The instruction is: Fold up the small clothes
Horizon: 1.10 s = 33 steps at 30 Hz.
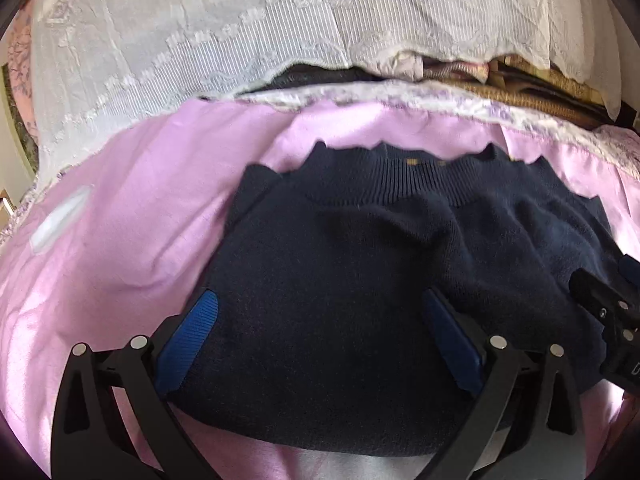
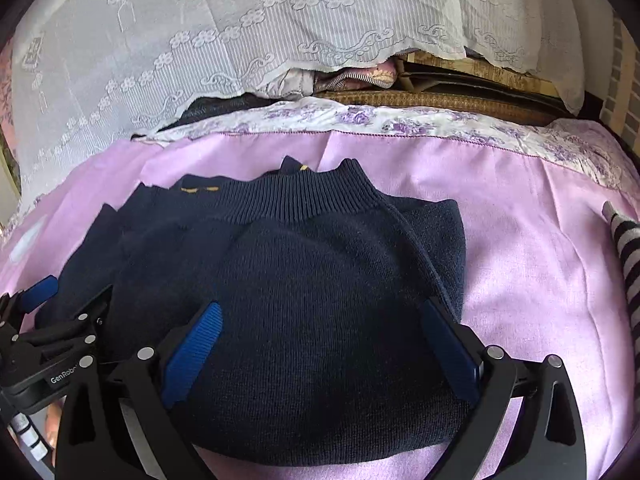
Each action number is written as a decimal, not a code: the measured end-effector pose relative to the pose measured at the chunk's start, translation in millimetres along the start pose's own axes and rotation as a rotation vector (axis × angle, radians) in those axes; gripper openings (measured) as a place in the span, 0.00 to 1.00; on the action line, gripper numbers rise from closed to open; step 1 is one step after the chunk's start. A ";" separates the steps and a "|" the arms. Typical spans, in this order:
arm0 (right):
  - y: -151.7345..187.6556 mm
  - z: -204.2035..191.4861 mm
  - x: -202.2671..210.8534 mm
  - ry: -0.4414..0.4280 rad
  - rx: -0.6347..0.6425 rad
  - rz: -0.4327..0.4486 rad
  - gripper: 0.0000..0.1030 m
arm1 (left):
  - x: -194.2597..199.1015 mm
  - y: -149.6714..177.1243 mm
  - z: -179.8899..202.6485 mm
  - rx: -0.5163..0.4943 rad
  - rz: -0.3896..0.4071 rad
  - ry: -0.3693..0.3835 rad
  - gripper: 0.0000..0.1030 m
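Note:
A dark navy knitted sweater [image 1: 340,272] lies folded on a pink sheet [image 1: 132,216], its ribbed collar at the far side. My left gripper [image 1: 320,304] is open, its blue pads straddling the sweater's left half. My right gripper [image 2: 320,312] is open too, over the sweater's [image 2: 312,300] right half. Neither grips the cloth. The right gripper also shows at the right edge of the left wrist view [image 1: 608,304]. The left gripper shows at the left edge of the right wrist view [image 2: 48,320].
A white lace cloth [image 2: 200,40] covers stacked things at the back. A floral border [image 2: 400,120] edges the pink sheet [image 2: 520,240]. A black-and-white striped garment [image 2: 628,264] lies at the far right. A white patch [image 1: 60,220] sits on the sheet at left.

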State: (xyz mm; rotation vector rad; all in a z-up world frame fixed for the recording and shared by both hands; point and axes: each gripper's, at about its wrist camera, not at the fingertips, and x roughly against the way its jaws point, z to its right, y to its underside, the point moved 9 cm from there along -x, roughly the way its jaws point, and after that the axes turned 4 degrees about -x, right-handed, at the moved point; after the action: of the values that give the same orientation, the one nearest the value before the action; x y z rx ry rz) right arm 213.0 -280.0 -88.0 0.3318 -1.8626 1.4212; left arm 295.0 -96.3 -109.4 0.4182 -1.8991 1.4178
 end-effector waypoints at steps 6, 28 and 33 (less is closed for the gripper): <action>6.0 0.4 4.4 -0.026 0.001 0.000 0.97 | 3.2 9.5 -5.3 0.048 -0.001 0.052 0.96; 27.4 104.3 25.0 -0.314 -0.613 0.033 0.96 | 77.5 43.9 -21.8 0.096 0.122 0.010 0.96; 24.6 94.4 12.7 -0.339 -0.566 -0.025 0.97 | 69.5 47.2 -12.3 0.045 0.077 -0.001 0.96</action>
State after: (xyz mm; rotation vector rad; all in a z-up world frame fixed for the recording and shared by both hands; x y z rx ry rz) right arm 151.0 -354.3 -105.8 0.3202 -2.4284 0.7978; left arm 221.5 -57.9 -91.3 0.3704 -1.9052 1.5128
